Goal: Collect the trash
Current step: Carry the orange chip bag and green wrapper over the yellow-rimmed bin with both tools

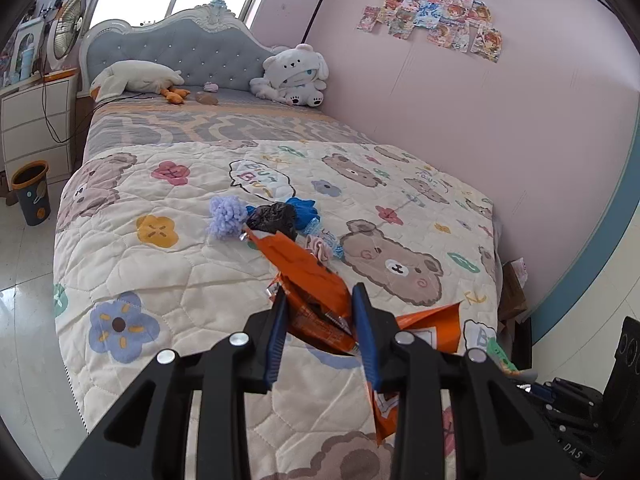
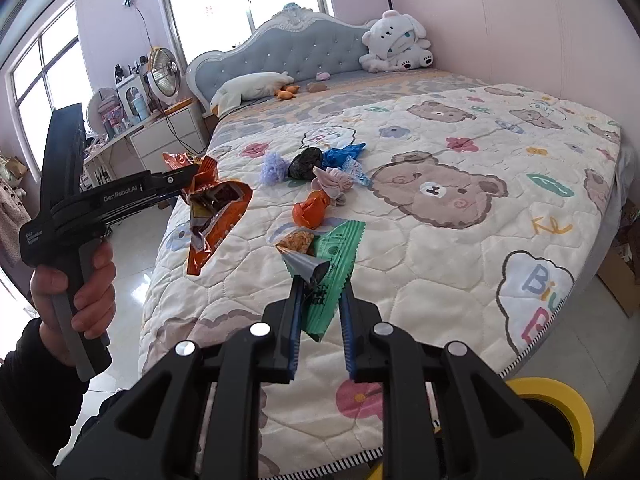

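Starting at the far left of the right wrist view, we see a person's hand (image 2: 76,292) wrapped around the handle of the left gripper (image 2: 191,178). Its jaws are clamped on an orange snack bag (image 2: 218,216), which hangs crumpled in the air beside the bed's left edge, clear of the quilt (image 2: 460,272). In the left wrist view the same orange snack bag (image 1: 316,292) fills the gap between the blue pads, pinched by the left gripper (image 1: 320,312), with a torn flap trailing down to the right.

Moving right along the quilt, we find the remaining litter clustered near the middle of the bed: a lilac fluffy ball (image 2: 274,169), a black crumpled bag (image 2: 306,164) just beside it, and a blue plastic bag (image 2: 340,154) touching the black one. In front of these lie a pink cloth wad (image 2: 334,184) and an orange ball-like wrapper (image 2: 311,210), close together.

Nearer to us, the right gripper (image 2: 322,284) is closed on a green wrapper (image 2: 330,276), which it holds up off the quilt together with a small snack packet with a silvery end (image 2: 300,250); we cannot tell whether that packet is pinched too or only rests against the green one.

At the far left of the left wrist view, a dark bin with an orange rim (image 1: 31,192) stands on the floor beside the white drawers (image 1: 36,128). At the lower right of the right wrist view, a yellow-rimmed container (image 2: 560,404) sits below the bed's foot.
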